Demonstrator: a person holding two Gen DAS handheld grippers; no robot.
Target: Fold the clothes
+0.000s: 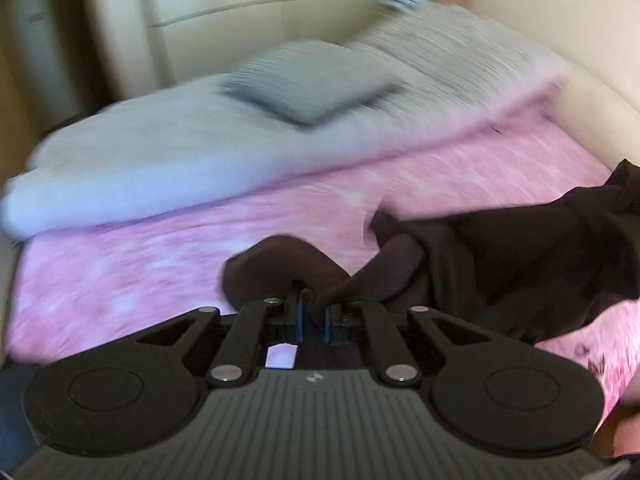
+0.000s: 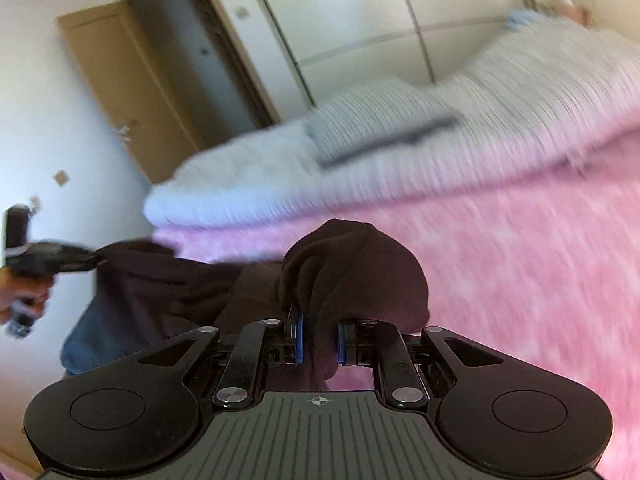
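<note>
Folding has barely begun: left gripper (image 1: 314,312) and right gripper (image 2: 320,340) each pinch the dark garment (image 1: 500,256), apparently unfolded, above the bed (image 1: 160,264).

Dark brown garment (image 1: 500,248): bunched, creased, lifted off pink bedding; spans lower centre to right edge, folds humped at lower centre.

pink bedspread (image 1: 120,264), pale duvet (image 1: 160,152) — grey pillow (image 1: 308,80), door (image 2: 132,80)

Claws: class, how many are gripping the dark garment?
2. The left claw pinches one bunch of the dark garment above the pink bedspread; the right claw clamps another bunch.
</note>
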